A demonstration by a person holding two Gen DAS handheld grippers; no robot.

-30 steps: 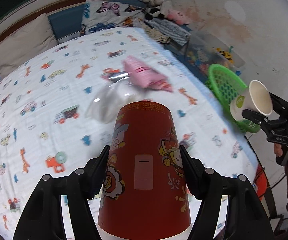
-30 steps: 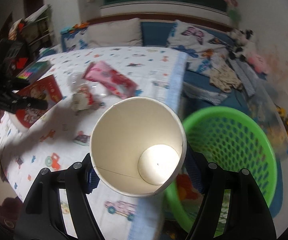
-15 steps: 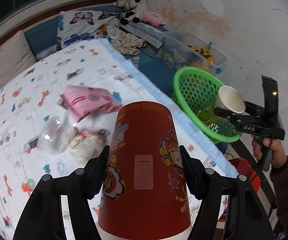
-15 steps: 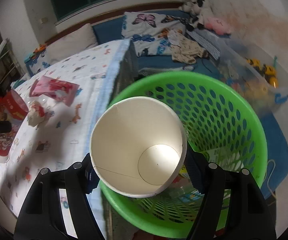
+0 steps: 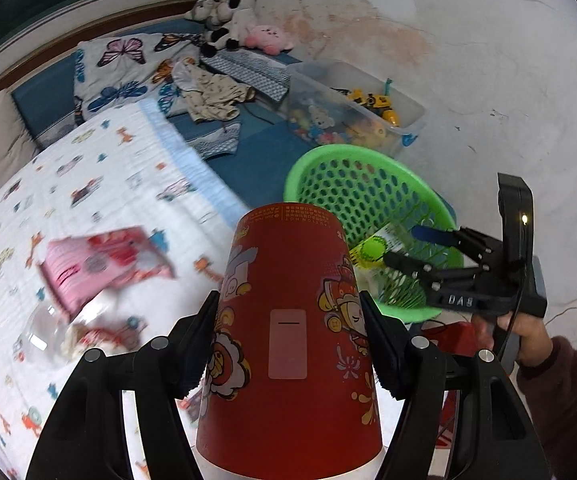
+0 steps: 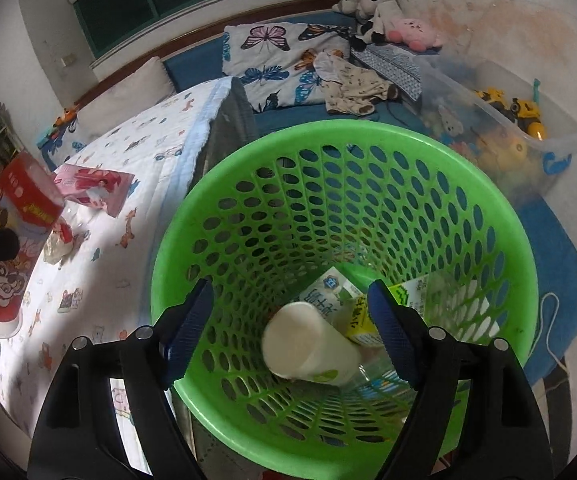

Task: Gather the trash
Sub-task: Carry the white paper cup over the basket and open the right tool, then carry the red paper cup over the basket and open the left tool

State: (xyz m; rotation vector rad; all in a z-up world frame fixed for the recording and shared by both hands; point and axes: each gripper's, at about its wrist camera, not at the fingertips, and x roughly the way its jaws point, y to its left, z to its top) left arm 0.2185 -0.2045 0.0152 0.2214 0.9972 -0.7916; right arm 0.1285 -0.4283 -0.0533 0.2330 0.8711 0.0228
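A red printed paper cup [image 5: 292, 340] stands upside down between the pads of my left gripper [image 5: 288, 340], which is shut on it above the bed's edge. My right gripper [image 6: 288, 312] hangs over the green basket [image 6: 368, 148], its jaws opening with nothing between them. Below it a white paper cup [image 6: 312, 348] lies inside the basket beside milk cartons [image 6: 328, 288]. The left wrist view shows the right gripper [image 5: 420, 246] at the basket [image 5: 352, 184], held by a hand [image 5: 524, 332]. The red cup [image 6: 12, 220] appears at the left in the right wrist view.
On the patterned bed sheet [image 5: 88, 192] lie a pink packet [image 5: 104, 264] and a clear plastic wrapper [image 5: 48, 332]. A clear toy bin [image 5: 352, 108] stands behind the basket by the wall. Pillows, clothes and plush toys [image 5: 228, 20] lie at the far end.
The white cup left my right gripper and dropped into the basket as the jaws spread. My left gripper carried the red cup across the bed toward the basket.
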